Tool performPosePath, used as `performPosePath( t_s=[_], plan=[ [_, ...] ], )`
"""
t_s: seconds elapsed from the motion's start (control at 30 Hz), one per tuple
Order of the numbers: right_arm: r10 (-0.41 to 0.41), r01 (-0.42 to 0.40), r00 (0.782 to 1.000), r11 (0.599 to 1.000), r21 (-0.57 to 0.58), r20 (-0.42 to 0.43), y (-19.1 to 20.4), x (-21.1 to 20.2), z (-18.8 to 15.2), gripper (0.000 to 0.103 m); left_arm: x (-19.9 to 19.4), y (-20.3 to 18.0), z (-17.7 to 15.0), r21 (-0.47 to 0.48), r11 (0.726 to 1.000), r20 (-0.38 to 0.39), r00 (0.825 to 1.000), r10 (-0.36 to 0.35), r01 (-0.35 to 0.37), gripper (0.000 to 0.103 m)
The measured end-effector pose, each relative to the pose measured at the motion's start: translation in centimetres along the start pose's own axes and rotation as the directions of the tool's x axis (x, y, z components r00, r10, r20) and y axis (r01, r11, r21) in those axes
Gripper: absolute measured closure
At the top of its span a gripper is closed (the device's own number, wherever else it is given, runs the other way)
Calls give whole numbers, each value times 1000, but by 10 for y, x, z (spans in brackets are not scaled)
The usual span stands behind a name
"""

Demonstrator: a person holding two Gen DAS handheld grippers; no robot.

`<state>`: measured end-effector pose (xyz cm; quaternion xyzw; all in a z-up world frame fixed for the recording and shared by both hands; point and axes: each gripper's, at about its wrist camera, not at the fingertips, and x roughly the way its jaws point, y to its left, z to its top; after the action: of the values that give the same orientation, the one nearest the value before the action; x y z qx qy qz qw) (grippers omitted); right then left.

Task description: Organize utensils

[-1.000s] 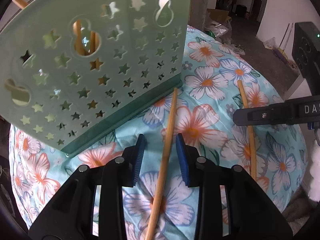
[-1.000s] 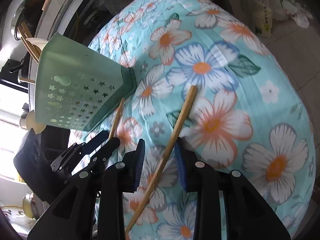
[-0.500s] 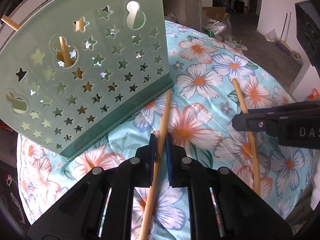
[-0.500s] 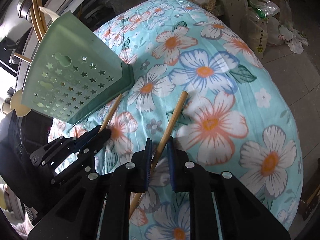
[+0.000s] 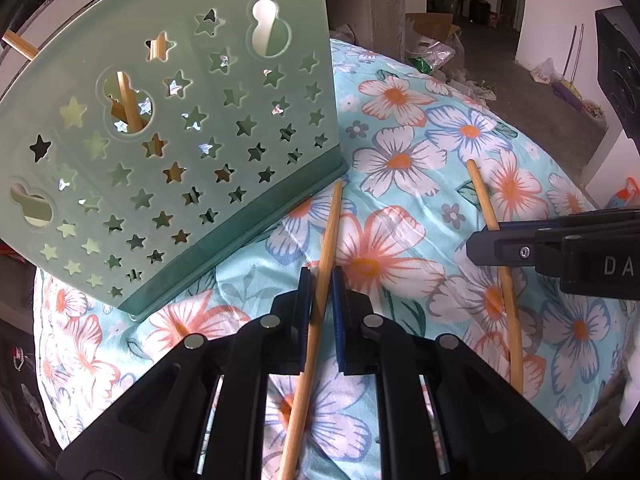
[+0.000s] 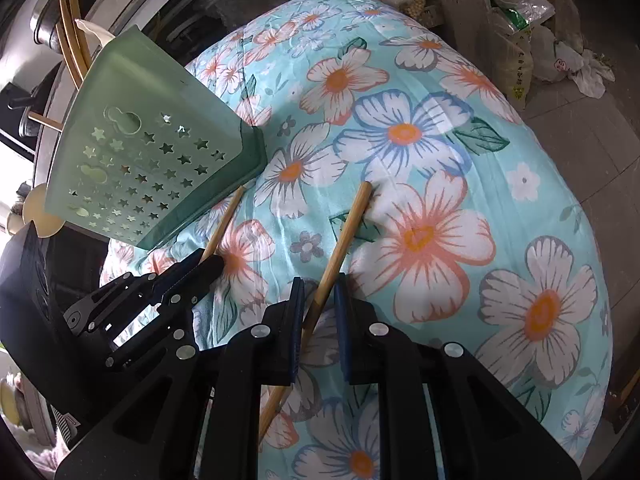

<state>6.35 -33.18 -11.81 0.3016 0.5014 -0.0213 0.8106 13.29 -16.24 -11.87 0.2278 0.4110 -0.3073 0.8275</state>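
Two wooden chopsticks lie on a floral cloth. My left gripper [image 5: 321, 280] is shut on the left chopstick [image 5: 330, 232], whose far tip ends beside the base of the green star-holed utensil holder [image 5: 180, 152]. My right gripper [image 6: 319, 292] is shut on the right chopstick [image 6: 348, 228]. In the left wrist view the right gripper [image 5: 560, 248] crosses the right chopstick [image 5: 484, 196]. In the right wrist view the left gripper [image 6: 200, 264] covers the left chopstick [image 6: 228, 216] near the holder [image 6: 152, 160]. Several chopsticks stand inside the holder.
The floral cloth [image 6: 440, 140] covers a rounded table top that drops off on all sides. Bags and clutter [image 6: 520, 20] lie on the floor beyond. A metal pot [image 6: 44, 28] and dark objects sit behind the holder.
Both grippers were open around their chopsticks one second ago and have closed on them. Both views have pulled back slightly from the cloth.
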Motion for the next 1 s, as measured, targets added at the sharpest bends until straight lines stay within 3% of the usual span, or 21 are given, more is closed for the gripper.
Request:
performPosePath(
  t_s=[1.0],
  plan=[
    [41,-41,999,998,42,1,-7,0,1,89,8,4,4,11,1000,1,1000,-5,5,94]
  ],
)
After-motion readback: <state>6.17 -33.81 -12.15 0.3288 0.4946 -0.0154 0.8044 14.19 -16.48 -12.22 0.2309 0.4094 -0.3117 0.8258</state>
